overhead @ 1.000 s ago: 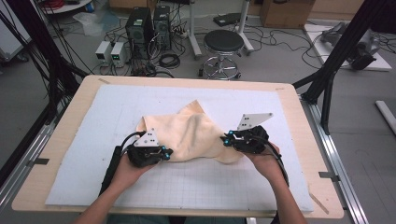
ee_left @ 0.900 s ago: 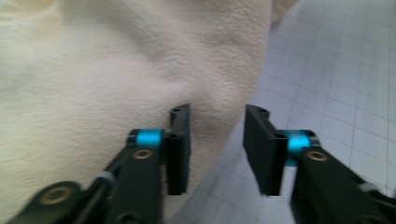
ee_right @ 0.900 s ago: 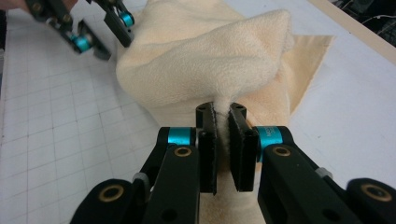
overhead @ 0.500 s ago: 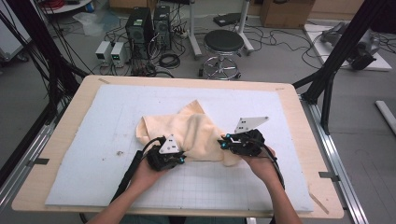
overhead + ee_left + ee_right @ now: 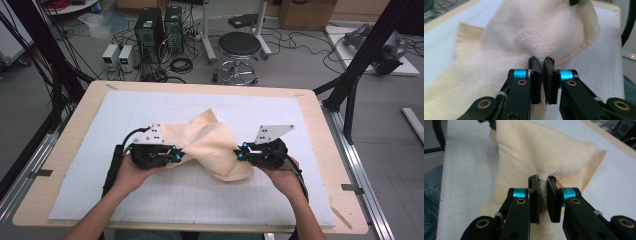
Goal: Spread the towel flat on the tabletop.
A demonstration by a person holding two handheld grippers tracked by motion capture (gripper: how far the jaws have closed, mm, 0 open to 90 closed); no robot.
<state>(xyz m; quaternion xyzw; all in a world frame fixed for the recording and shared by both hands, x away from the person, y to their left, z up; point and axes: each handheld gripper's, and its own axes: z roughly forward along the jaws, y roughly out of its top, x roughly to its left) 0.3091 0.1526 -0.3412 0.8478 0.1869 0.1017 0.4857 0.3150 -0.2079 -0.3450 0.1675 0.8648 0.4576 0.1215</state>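
Observation:
A cream fleece cloth (image 5: 215,142) lies bunched in the middle of the white gridded mat (image 5: 125,115). My left gripper (image 5: 182,155) is at its left side, shut on a pinch of the cloth. In the left gripper view the cloth (image 5: 531,30) bulges up just past the closed gripper (image 5: 542,61). My right gripper (image 5: 239,154) holds the cloth's right side. In the right gripper view a fold of the cloth (image 5: 541,150) is squeezed between the pads of that gripper (image 5: 542,180). The cloth hangs twisted between the two grippers, and one corner still lies flat on the mat toward the far side.
The mat covers a wooden table (image 5: 320,115). Beyond its far edge stand a round stool (image 5: 240,47), computer boxes (image 5: 150,30) and floor cables. Black frame posts (image 5: 352,80) rise at both sides. Bare mat lies left, right and in front of the cloth.
My left gripper reached right into the cloth, then drew back left and upward with a pinch of it. The cloth's left part is now lifted and twisted. The right gripper has hardly moved.

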